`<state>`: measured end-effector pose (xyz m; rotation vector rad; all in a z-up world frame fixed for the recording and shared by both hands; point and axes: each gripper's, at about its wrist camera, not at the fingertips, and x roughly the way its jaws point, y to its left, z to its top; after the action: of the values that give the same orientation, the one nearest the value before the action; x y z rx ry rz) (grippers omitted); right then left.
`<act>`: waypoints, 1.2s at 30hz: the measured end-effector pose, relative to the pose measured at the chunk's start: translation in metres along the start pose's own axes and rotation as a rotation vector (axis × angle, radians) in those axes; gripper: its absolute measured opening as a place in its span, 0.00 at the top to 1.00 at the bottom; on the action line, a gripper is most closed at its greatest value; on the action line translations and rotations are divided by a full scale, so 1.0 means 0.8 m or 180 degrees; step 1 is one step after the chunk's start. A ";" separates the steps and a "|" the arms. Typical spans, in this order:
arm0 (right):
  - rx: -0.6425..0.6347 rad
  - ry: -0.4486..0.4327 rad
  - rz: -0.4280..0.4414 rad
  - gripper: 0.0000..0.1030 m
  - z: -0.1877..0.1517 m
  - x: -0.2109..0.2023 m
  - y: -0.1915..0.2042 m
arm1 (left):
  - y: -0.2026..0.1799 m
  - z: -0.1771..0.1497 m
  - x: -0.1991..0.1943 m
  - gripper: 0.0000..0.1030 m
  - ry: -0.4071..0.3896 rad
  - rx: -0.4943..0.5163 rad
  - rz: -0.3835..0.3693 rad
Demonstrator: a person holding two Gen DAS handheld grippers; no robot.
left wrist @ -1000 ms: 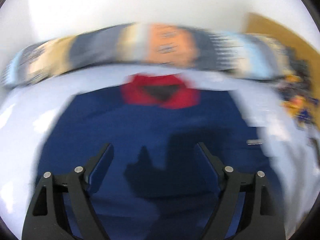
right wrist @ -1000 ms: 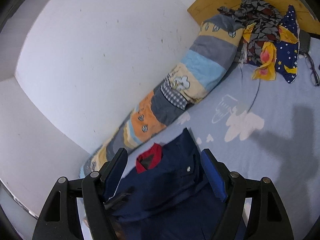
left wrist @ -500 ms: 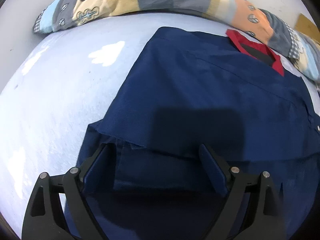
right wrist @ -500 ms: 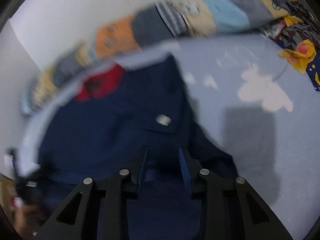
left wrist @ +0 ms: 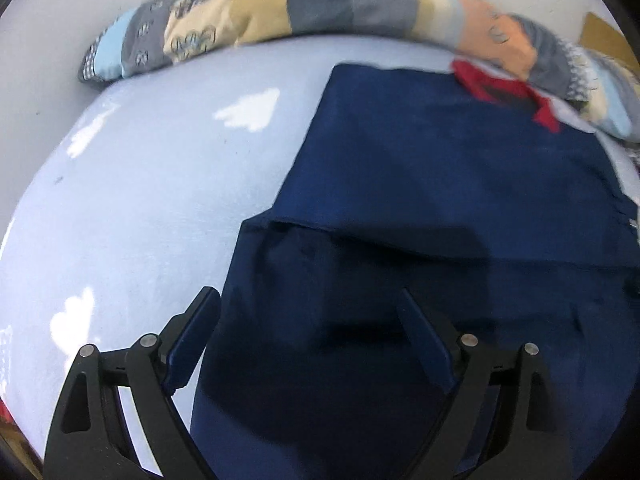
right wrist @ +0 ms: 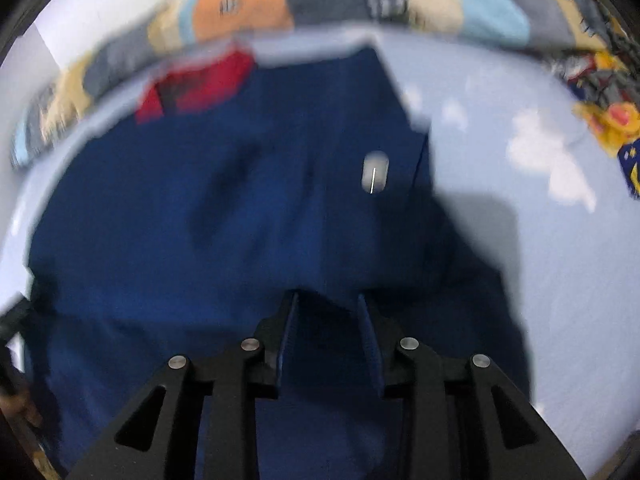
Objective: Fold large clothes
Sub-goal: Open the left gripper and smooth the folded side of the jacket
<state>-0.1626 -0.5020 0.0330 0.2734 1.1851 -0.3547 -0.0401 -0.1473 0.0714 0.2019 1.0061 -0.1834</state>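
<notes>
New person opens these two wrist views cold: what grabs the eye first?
The navy garment with its red collar spread flat over the pale blue bedsheet, filling the middle of both views. Next, the long patchwork bolster along the white wall behind it. In the foreground, the left tool stands wide open over the garment's left edge, while the right tool is much narrower, with navy cloth between its pads.

A large navy-blue garment lies spread flat on the pale blue bed; its red-lined collar points toward the far edge; one side is folded inward, leaving a straight edge and a layered seam across the middle; a small white tag sits on the fabric near its right edge.
</notes>
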 end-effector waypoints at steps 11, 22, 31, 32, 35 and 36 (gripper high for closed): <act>-0.0599 -0.0397 0.0424 0.64 -0.163 -0.134 0.068 | -0.069 -0.155 -0.139 0.12 -0.0362 0.0265 -0.0303; -0.0461 -0.0100 -0.0077 0.60 -0.261 -0.105 0.048 | -0.110 -0.223 -0.109 0.08 -0.0167 0.0604 -0.0184; -0.0530 -0.0296 -0.0297 0.39 -0.281 -0.101 0.054 | -0.113 -0.237 -0.110 0.00 -0.0221 0.0662 -0.0168; -0.0532 -0.0300 -0.0305 0.38 -0.281 -0.101 0.055 | -0.113 -0.238 -0.110 0.00 -0.0222 0.0660 -0.0165; -0.0513 -0.0305 -0.0297 0.36 -0.282 -0.099 0.054 | -0.113 -0.237 -0.109 0.00 -0.0221 0.0660 -0.0165; -0.0511 -0.0306 -0.0291 0.35 -0.280 -0.099 0.053 | -0.113 -0.236 -0.108 0.00 -0.0219 0.0657 -0.0166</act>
<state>-0.3617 -0.3661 0.0284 0.0619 1.1265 -0.3464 -0.2616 -0.1820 0.0393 0.3553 0.9241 -0.3401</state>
